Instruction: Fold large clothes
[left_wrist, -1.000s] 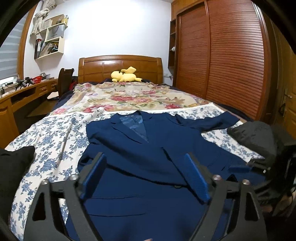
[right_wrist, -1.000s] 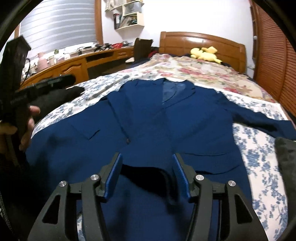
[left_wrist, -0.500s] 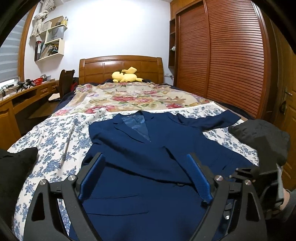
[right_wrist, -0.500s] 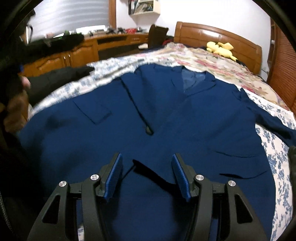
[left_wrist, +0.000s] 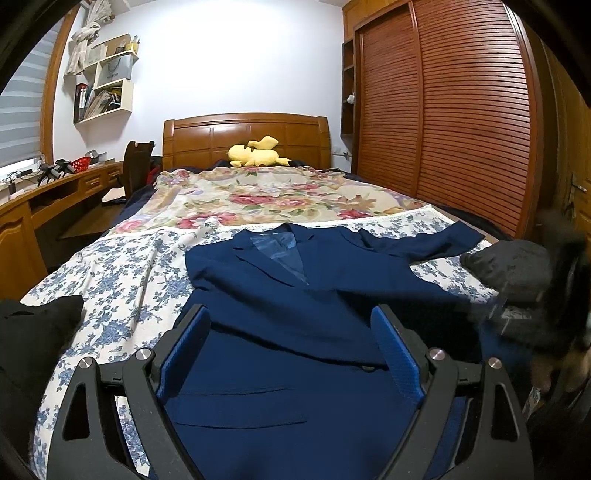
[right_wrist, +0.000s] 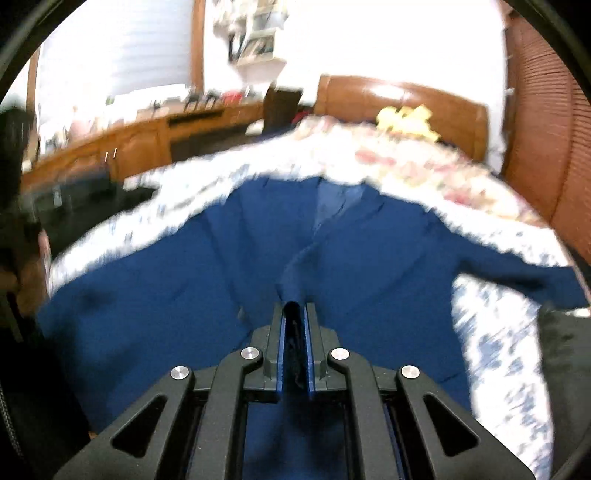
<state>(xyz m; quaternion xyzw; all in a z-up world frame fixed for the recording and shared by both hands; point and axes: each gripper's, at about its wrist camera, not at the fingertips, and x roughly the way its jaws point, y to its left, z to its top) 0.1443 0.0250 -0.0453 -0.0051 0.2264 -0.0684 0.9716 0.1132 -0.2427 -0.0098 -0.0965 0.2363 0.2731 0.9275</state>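
Jacket cloth (right_wrist: 293, 291) — a raised fold of the navy jacket's front edge — sits pinched between the blue pads of the right claw (right_wrist: 294, 314), whose jaws are closing and nearly meet on it. The fold rises as a narrow ridge from the claw toward the collar, while the rest of the jacket lies spread face-up on the bed (right_wrist: 498, 321), one sleeve reaching off to the right. This view is blurred.

The left claw (left_wrist: 291, 325) hovers over the jacket's (left_wrist: 295, 332) lower front with its jaws spread wide, gripping nothing; the cloth lies flat below them. Beyond the jacket the blue-flowered sheet (left_wrist: 122, 273) gives way to a rose-patterned cover (left_wrist: 258, 195) — a yellow plush toy (left_wrist: 255, 155) rests against the wooden headboard (left_wrist: 207, 136). A dark garment (left_wrist: 33, 325) lies at the bed's left edge, another dark bundle (left_wrist: 509, 266) at the right.
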